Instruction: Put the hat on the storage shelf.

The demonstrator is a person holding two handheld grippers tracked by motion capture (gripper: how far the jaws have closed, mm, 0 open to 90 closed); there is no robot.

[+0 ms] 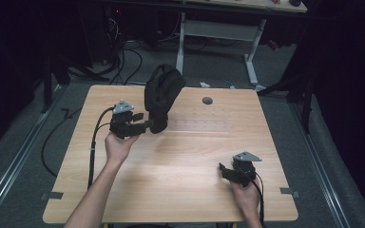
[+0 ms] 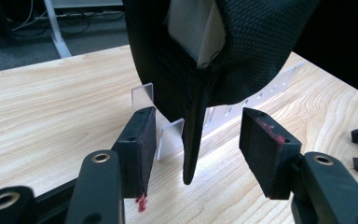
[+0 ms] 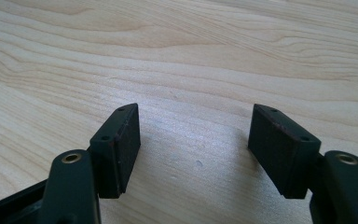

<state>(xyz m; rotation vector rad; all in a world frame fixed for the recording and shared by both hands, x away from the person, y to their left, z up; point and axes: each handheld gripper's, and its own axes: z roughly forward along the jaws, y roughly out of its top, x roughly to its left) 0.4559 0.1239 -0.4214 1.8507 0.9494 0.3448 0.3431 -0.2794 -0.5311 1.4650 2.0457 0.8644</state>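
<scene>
Left gripper fingers part-open around the black cap brim, not pressing. Right gripper wide open, empty. Unsupported cap could topple onto the surface.

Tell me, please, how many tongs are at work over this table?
2. The left tongs stand open around the brim of the black cap, left of centre on the table; the right tongs are open over bare wood near the front right.

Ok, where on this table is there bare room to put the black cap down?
Bare wood spans the table between left gripper and right gripper, plus the near-left corner. Right of the black cap, only a grey grommet interrupts. It is crowded around the cap's clear stand.
</scene>
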